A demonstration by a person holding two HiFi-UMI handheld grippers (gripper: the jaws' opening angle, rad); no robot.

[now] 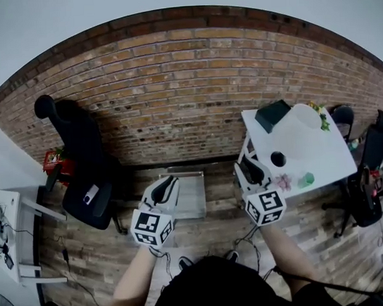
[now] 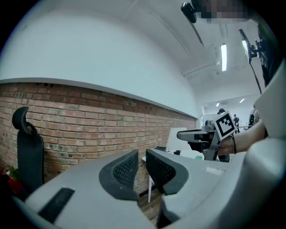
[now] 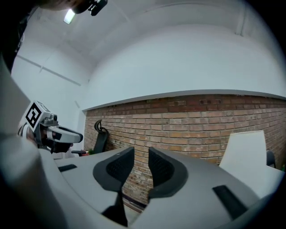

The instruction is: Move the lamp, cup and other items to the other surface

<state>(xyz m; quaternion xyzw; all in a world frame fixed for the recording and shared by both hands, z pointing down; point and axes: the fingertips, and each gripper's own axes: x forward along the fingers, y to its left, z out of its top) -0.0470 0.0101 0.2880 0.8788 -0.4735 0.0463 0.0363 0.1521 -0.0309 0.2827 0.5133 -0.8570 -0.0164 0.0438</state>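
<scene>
The left hand-held gripper [image 1: 167, 184] and the right hand-held gripper [image 1: 248, 164] are both almost closed, with only a narrow gap, and hold nothing; with jaws so narrow, the right one would probably knock the black cup [image 1: 278, 158] over instead of taking it. The table [image 1: 315, 147] is to its right; on it are one cup, one dark lamp [image 1: 272, 116], one pink item [image 1: 283, 182], one green item [image 1: 306, 179] and one bunch of flowers [image 1: 320, 117].

the white table [image 1: 331, 152] bears a black cup [image 1: 278, 159], a green cup [image 1: 308, 179] and flowers [image 1: 320, 116].
</scene>
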